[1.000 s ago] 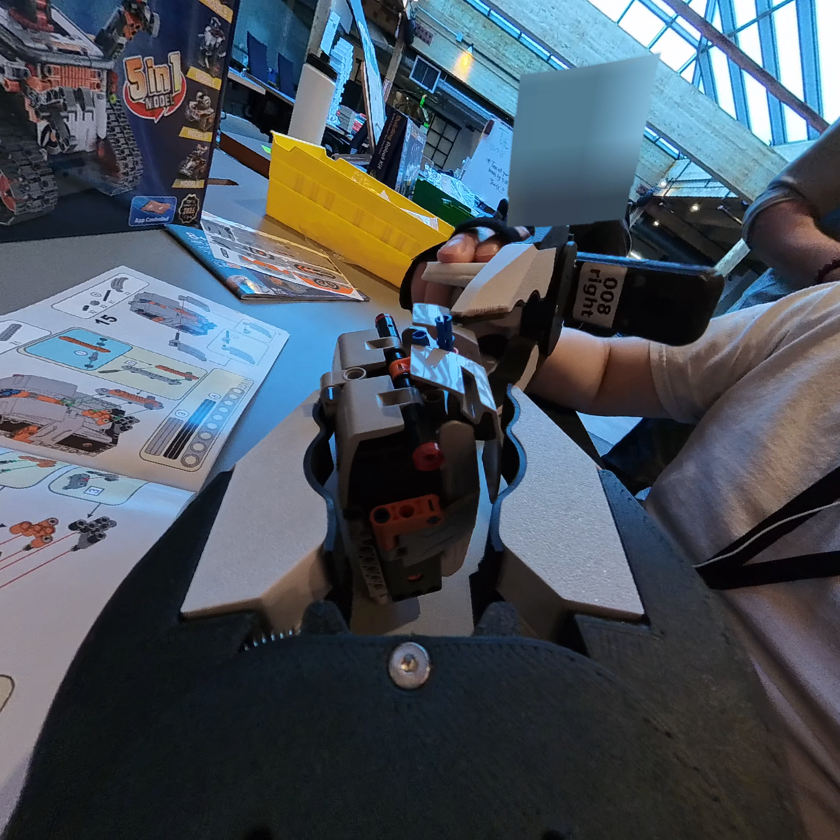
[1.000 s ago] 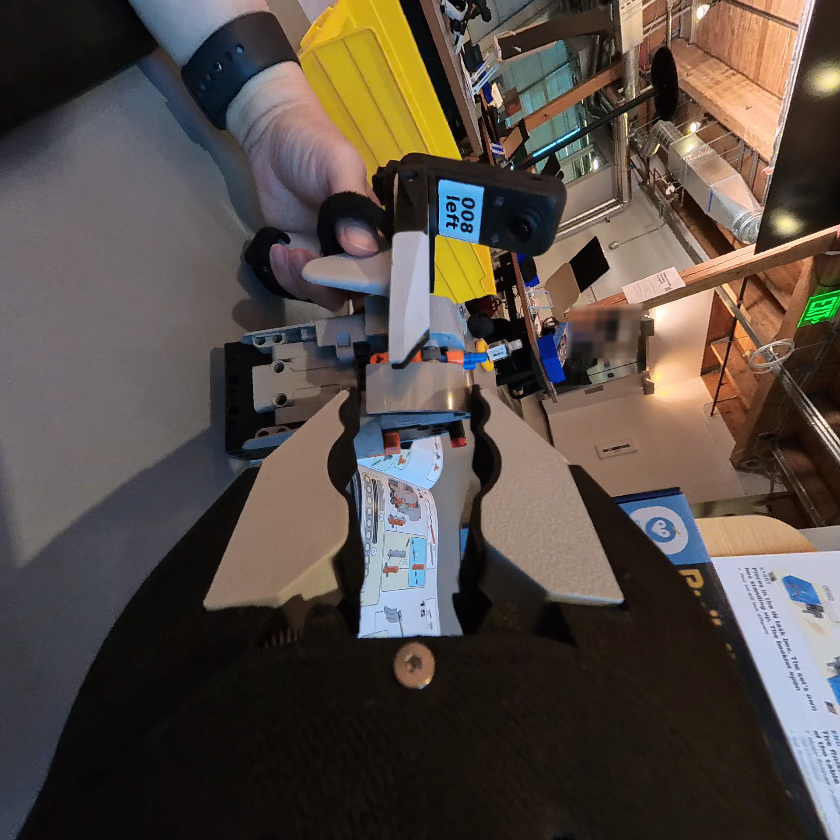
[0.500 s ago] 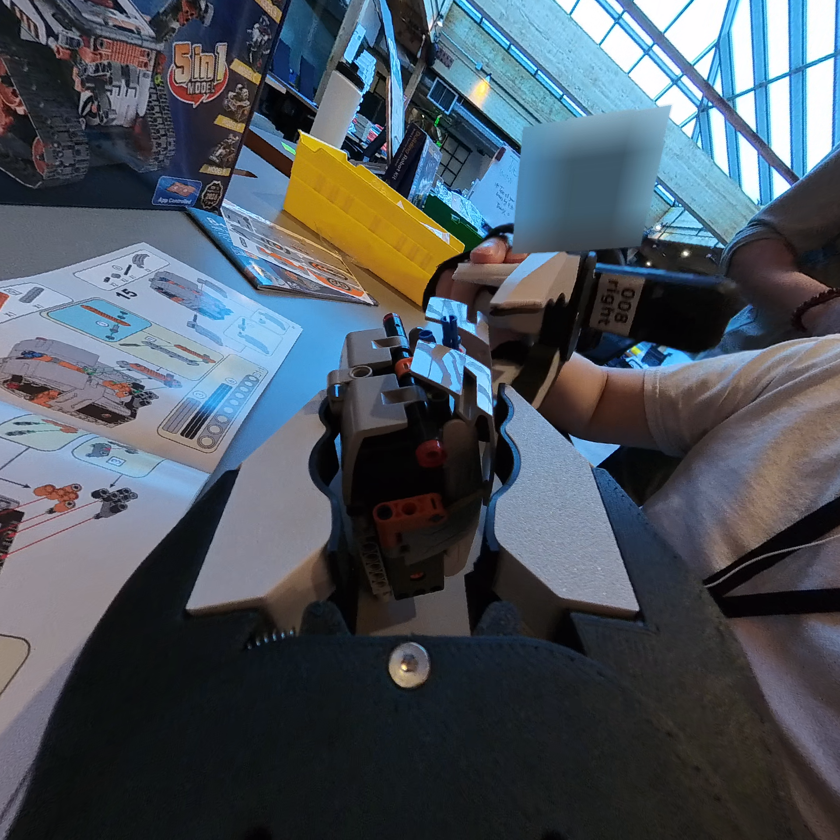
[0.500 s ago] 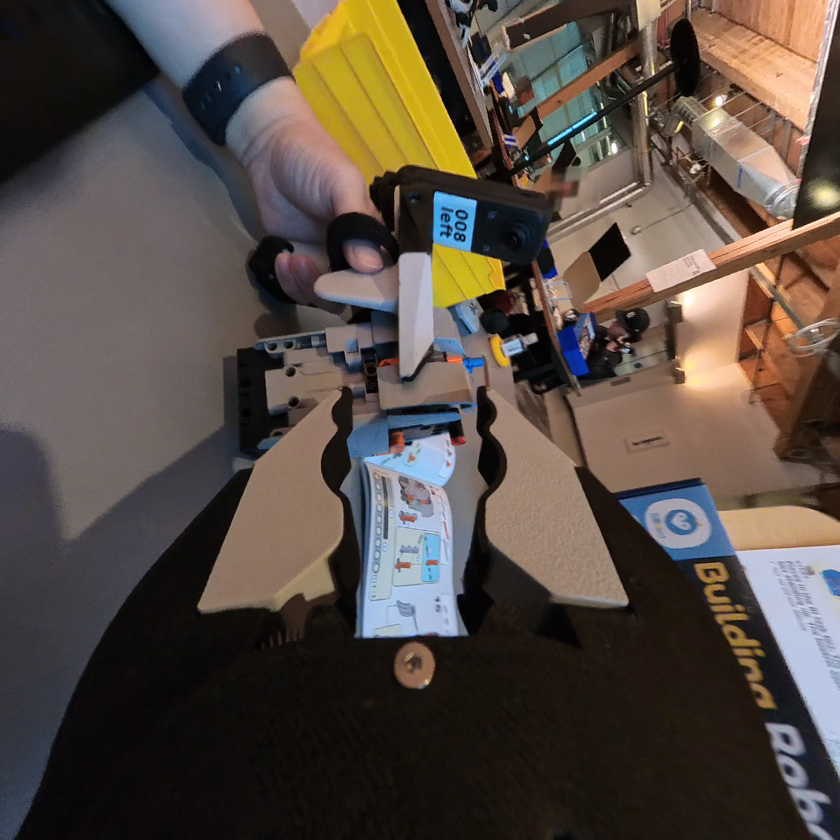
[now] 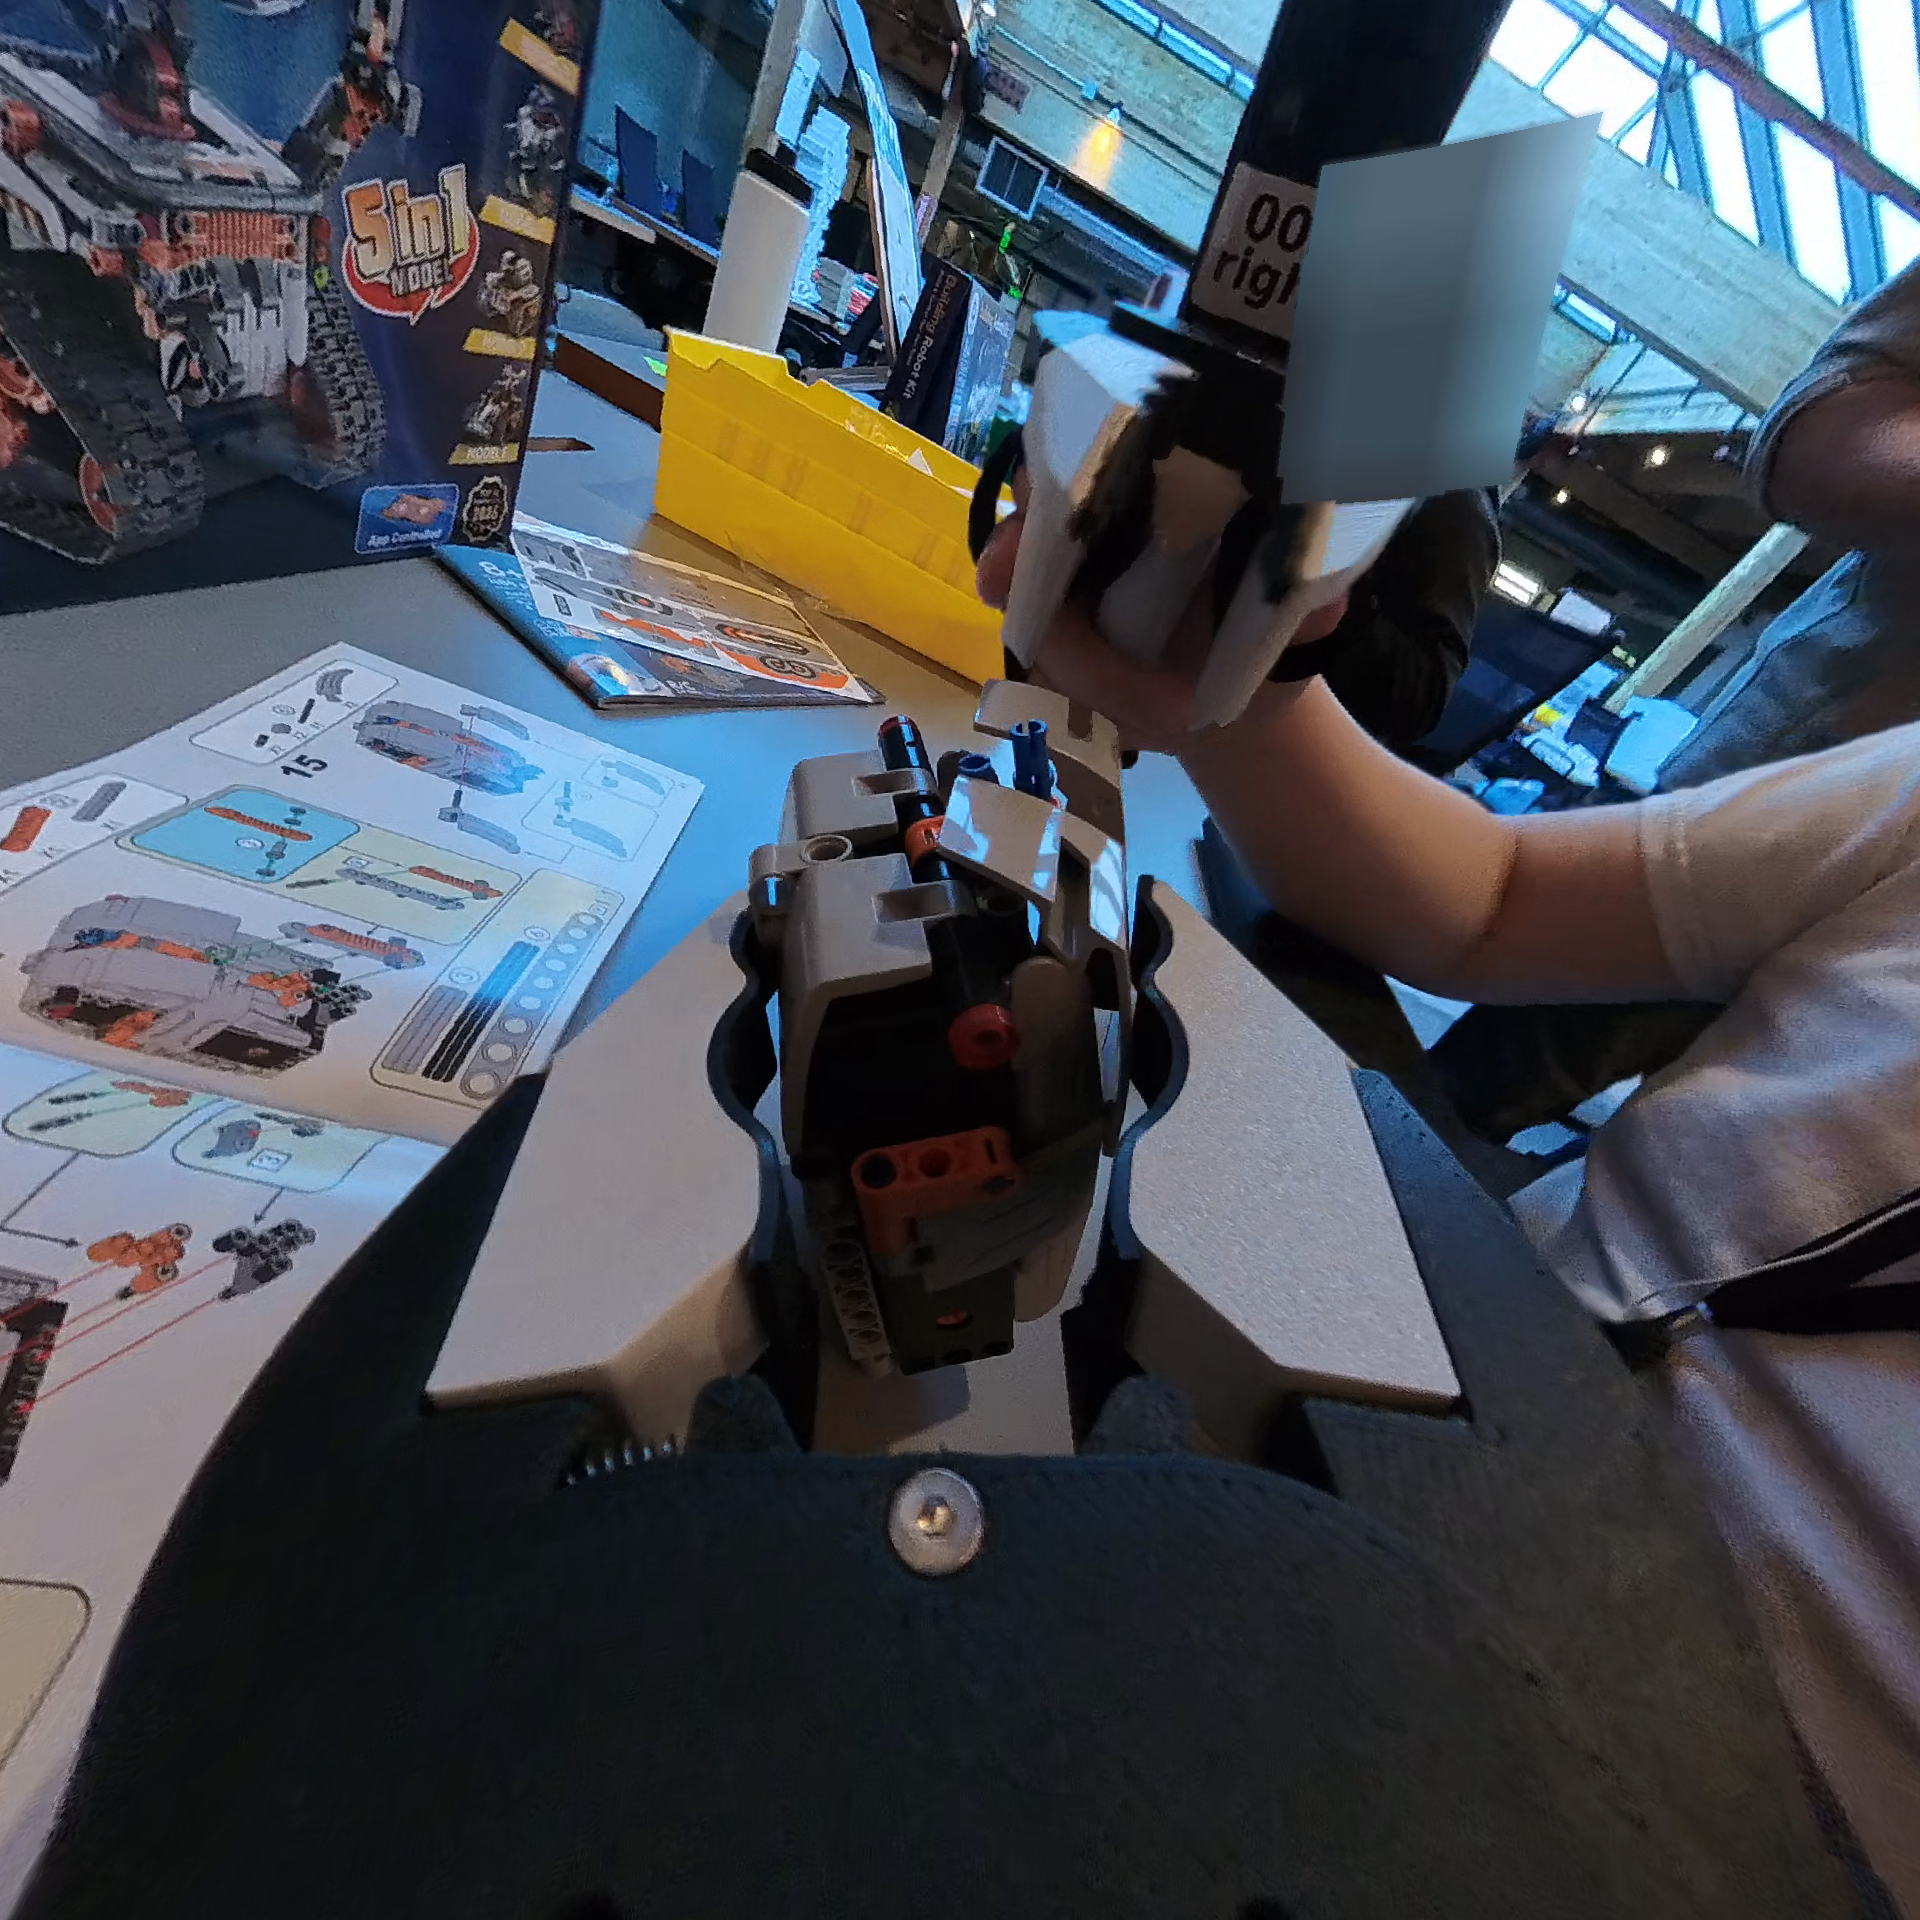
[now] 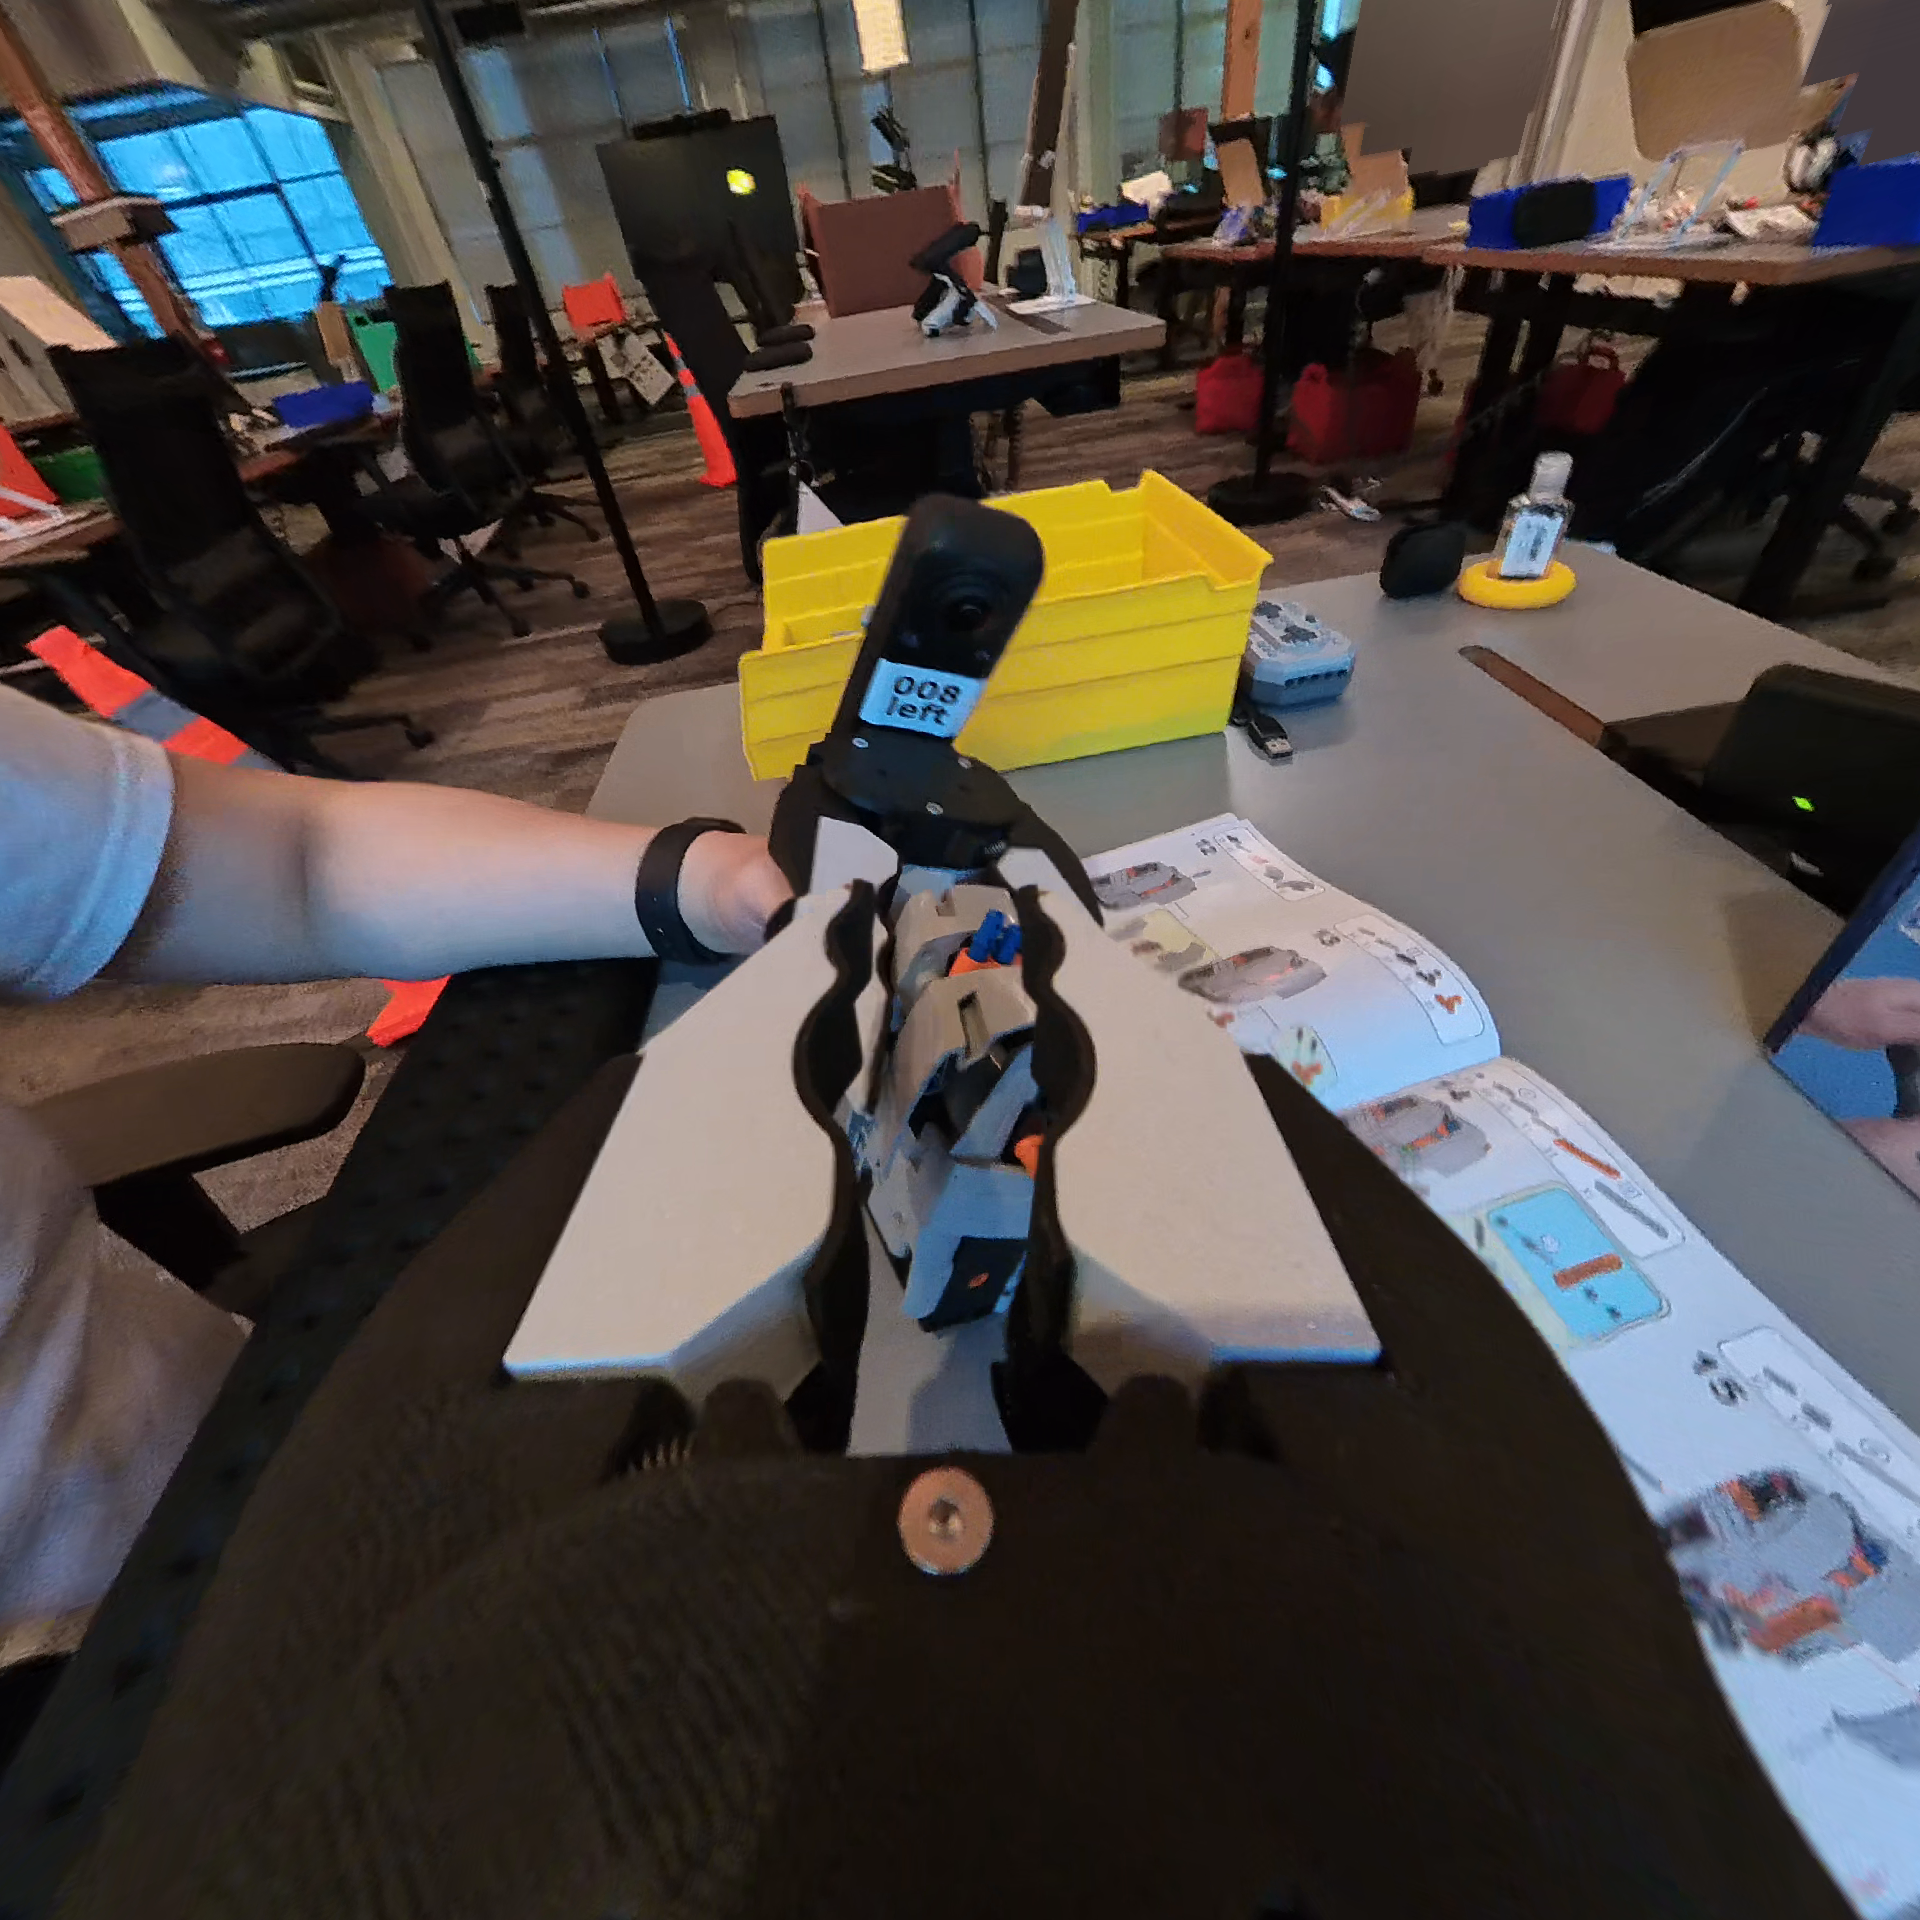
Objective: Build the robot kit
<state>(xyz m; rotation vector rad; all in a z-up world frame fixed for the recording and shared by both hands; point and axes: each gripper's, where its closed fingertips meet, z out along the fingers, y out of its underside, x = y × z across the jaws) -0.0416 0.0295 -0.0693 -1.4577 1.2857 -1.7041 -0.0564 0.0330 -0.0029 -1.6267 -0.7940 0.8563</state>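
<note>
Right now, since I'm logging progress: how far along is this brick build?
Done: a compact grey, black and orange brick assembly is put together. In hand: the left gripper clamps it; the right gripper sits at its far end, grip unclear. Left: the open instruction booklet pictures a larger vehicle, so much probably remains.

Lost the underside of the brick model (image 5: 894, 997) between the fingers of the left claw (image 5: 945, 914). Could not tell whether the right claw (image 6: 940, 925) pinched the model or merely flanked it. Saw it only motion-smeared and half masked by a grey patch in the left wrist view. Cut off at the frame edges: toy box (image 5: 260, 260), instruction booklet (image 5: 312, 935). Blurred at the booklet's near pages in the right wrist view. Too small to identify: clear bottle (image 6: 1532, 520) on the counter (image 6: 1455, 748).
</note>
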